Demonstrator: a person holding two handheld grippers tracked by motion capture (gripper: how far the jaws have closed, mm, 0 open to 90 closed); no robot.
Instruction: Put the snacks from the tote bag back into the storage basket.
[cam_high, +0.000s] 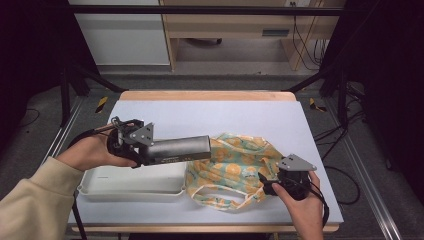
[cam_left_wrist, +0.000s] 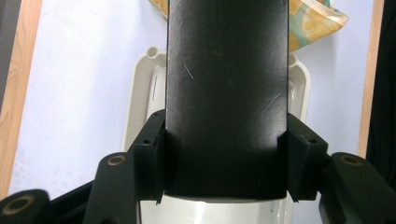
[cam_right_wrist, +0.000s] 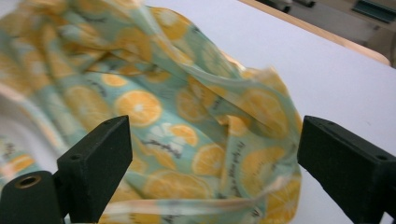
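My left gripper (cam_high: 150, 150) is shut on a dark grey cylinder (cam_high: 177, 148), held level above the table with its free end at the edge of a fabric bag (cam_high: 235, 165) printed with orange slices. In the left gripper view the cylinder (cam_left_wrist: 226, 93) sits clamped between both black jaws of that gripper (cam_left_wrist: 226, 144). My right gripper (cam_high: 267, 182) is at the bag's right side. In the right gripper view it (cam_right_wrist: 212, 140) stands open, with the crumpled bag (cam_right_wrist: 154, 107) between and beyond the jaws and no pad pressing on it.
A shallow white tray (cam_high: 130, 187) lies at the front left of the pale table (cam_high: 200, 112), under the cylinder; its rim (cam_left_wrist: 140, 93) shows below the left gripper. The table's wooden edge (cam_high: 205, 95) runs along the back. Black frame posts stand on both sides.
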